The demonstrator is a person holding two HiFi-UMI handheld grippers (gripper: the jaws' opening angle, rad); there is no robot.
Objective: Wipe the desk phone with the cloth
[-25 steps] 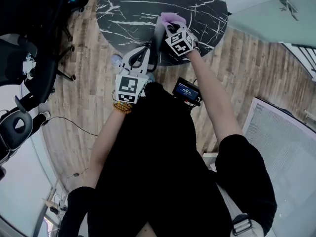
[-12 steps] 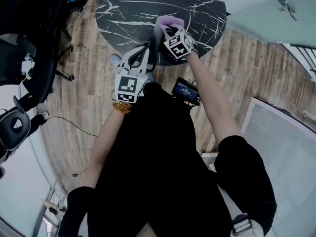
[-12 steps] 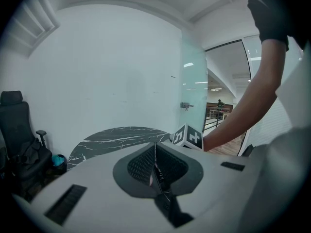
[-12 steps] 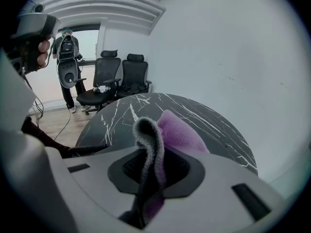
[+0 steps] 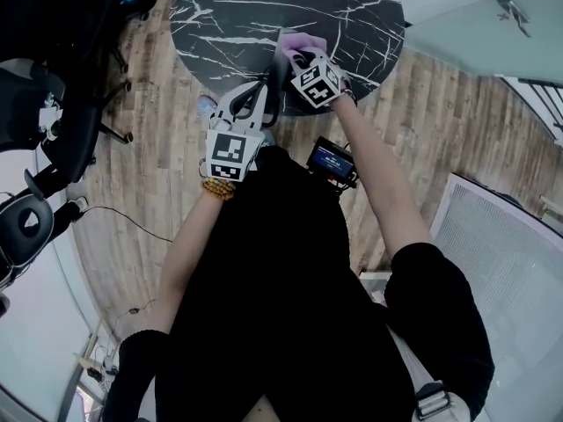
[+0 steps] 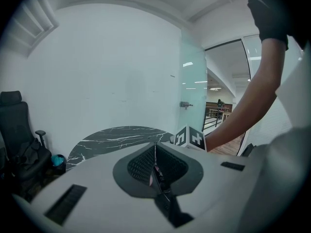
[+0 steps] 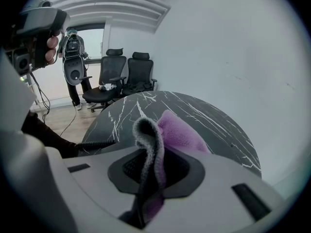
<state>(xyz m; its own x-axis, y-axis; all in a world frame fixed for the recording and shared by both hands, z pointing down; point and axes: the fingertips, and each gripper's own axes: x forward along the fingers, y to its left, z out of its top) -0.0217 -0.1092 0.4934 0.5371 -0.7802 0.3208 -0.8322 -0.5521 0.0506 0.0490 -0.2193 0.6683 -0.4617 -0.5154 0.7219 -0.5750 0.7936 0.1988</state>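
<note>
Clamping a purple-grey cloth (image 7: pixel 177 130), right gripper (image 5: pixel 299 58) hangs over the near edge of the black marble table (image 5: pixel 255 7). Left gripper (image 6: pixel 155 149) just beside it, jaws pressed together.

- The person wears a black short-sleeved top (image 5: pixel 290 306).
- Beyond the top's left sleeve, a bracelet (image 5: pixel 218 189) of yellow and orange beads circles the wrist.
- On the top's front sits a small black device (image 5: pixel 332 162) with a blue-lit screen.
- Beside the top's right sleeve hangs a grey strap (image 5: pixel 431 403) with a buckle.
- The left gripper (image 6: pixel 155 161) and right gripper (image 7: pixel 148 174) have pale grey shells with dark ribbed recesses and black slots.
- Each carries a white cube with black square markers: left cube (image 5: pixel 233 156), right cube (image 5: pixel 318 82).
</note>
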